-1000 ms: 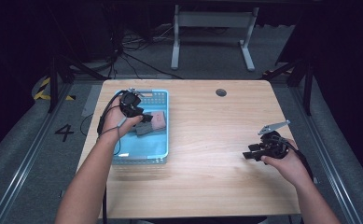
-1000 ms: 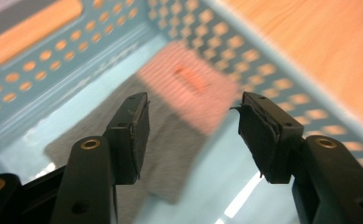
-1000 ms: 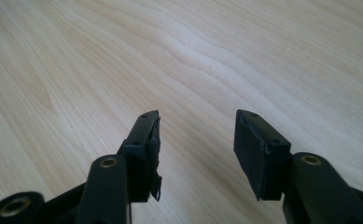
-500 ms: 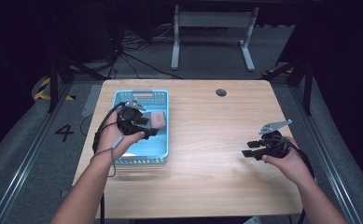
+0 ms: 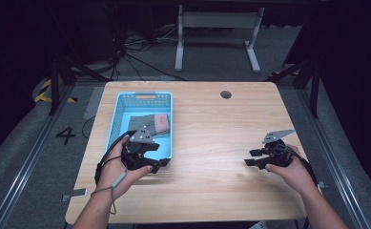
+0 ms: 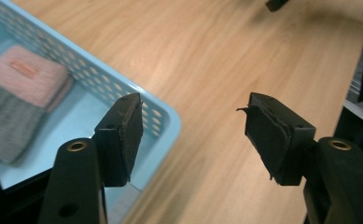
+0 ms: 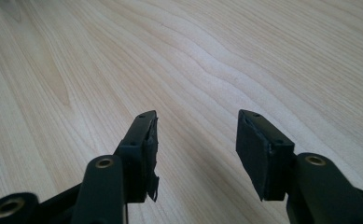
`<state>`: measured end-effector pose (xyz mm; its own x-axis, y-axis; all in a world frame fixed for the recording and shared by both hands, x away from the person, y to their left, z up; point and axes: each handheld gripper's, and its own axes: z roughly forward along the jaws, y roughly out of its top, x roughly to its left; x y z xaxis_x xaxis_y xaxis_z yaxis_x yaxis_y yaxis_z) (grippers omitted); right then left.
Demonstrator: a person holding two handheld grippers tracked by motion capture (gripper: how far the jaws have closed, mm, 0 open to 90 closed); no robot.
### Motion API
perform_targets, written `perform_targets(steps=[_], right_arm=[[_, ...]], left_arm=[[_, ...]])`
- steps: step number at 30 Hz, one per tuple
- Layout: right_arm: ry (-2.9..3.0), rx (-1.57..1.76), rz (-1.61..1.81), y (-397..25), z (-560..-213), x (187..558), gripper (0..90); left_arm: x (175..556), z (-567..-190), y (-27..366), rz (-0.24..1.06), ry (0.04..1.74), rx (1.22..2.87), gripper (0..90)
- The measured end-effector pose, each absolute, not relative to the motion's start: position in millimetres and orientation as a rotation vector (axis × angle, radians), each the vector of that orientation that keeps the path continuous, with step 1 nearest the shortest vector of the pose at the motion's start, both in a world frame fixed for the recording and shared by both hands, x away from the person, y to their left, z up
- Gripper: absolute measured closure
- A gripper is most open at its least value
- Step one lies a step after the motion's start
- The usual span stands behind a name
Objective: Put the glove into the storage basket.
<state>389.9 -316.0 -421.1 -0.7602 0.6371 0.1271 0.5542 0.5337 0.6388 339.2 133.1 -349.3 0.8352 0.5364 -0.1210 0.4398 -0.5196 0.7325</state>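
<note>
Cloth, a folded grey-and-pink knitted piece (image 5: 148, 123), lies in the pale blue perforated plastic basket (image 5: 118, 117), looking soft and light, best pinched at a folded edge, while left gripper (image 6: 195, 135) and right gripper (image 7: 195, 149) both gape empty.

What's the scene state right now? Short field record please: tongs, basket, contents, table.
left tongs: open, holding nothing, at the near right corner of the basket
right tongs: open, holding nothing, low over bare wood at the table's right side
basket: light blue perforated plastic, on the table's left half
contents: folded grey cloth with a pink folded cloth beside it
table: light wood, round grommet near the far edge
</note>
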Motion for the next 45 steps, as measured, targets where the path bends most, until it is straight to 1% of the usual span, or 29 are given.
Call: perform_targets(steps=[1, 3, 11, 14, 20, 24, 26, 28, 31, 34, 45], right_arm=[[2.646, 1.030, 1.034, -316, -421, 389, 49.6], [2.647, 1.027, 1.036, -315, -421, 388, 49.6], [2.656, 1.014, 1.019, -315, -427, 384, 49.4], [2.662, 1.004, 1.022, -314, -429, 383, 49.4], [2.662, 1.003, 1.016, -314, -432, 383, 49.5], [2.662, 0.989, 1.012, -313, -435, 383, 49.3], [2.659, 0.988, 1.011, -313, -436, 383, 49.2], [2.658, 0.978, 1.013, -313, -437, 382, 49.2], [2.650, 0.968, 1.014, -312, -439, 382, 49.2], [2.630, 0.960, 1.019, -313, -442, 383, 49.3], [2.618, 0.941, 1.001, -305, -451, 380, 49.2]], left_arm=[[336, -355, 134, 0.131, 0.714, 2.187, 40.7], [330, -366, 134, 0.087, 0.704, 2.256, 38.7], [318, -395, 135, 0.024, 0.698, 2.262, 37.6], [317, -410, 131, 0.006, 0.697, 2.291, 36.6], [320, -431, 124, 0.018, 0.675, 2.321, 34.4], [321, -441, 120, 0.042, 0.657, 2.294, 32.2], [321, -447, 119, 0.058, 0.672, 2.297, 30.0], [320, -450, 117, 0.067, 0.711, 2.299, 29.8], [320, -451, 114, 0.089, 0.731, 2.283, 27.7], [320, -452, 114, 0.109, 0.713, 2.270, 25.7], [323, -455, 119, 0.112, 0.724, 2.279, 25.0]])
